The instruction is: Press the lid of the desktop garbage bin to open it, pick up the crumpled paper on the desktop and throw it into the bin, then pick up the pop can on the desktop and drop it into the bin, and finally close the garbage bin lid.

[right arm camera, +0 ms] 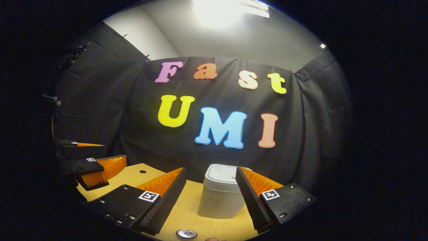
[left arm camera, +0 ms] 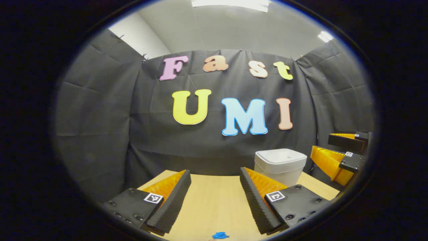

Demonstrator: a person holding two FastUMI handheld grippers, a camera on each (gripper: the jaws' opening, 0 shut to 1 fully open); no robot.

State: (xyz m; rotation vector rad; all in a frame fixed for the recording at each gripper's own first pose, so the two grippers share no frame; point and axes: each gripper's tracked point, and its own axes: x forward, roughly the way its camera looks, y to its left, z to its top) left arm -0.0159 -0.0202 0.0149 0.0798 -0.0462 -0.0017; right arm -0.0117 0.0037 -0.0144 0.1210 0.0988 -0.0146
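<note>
1. Left hand-held gripper [left arm camera: 215, 197] hangs above the bench [left arm camera: 214, 207], fingers spread wide apart with nothing between them — just bare wood showing in the gap.
2. In the left gripper view the garbage bin [left arm camera: 280, 165] stands at the far right of the bench against the black cloth wall, lid flat down and closed.
3. A scrap of blue, crumpled stuff [left arm camera: 220, 235] peeks in at the bottom edge, near the camera — too little shows to tell what it is.
4. Right hand-held gripper [right arm camera: 210, 197] is open as well, fingers parted, the bin [right arm camera: 220, 195] sitting beyond and between them, not touched.
5. The pop can [right arm camera: 186, 234] stands upright on the bench in front of the bin, its silver top at the lower edge of the right gripper view.
</note>
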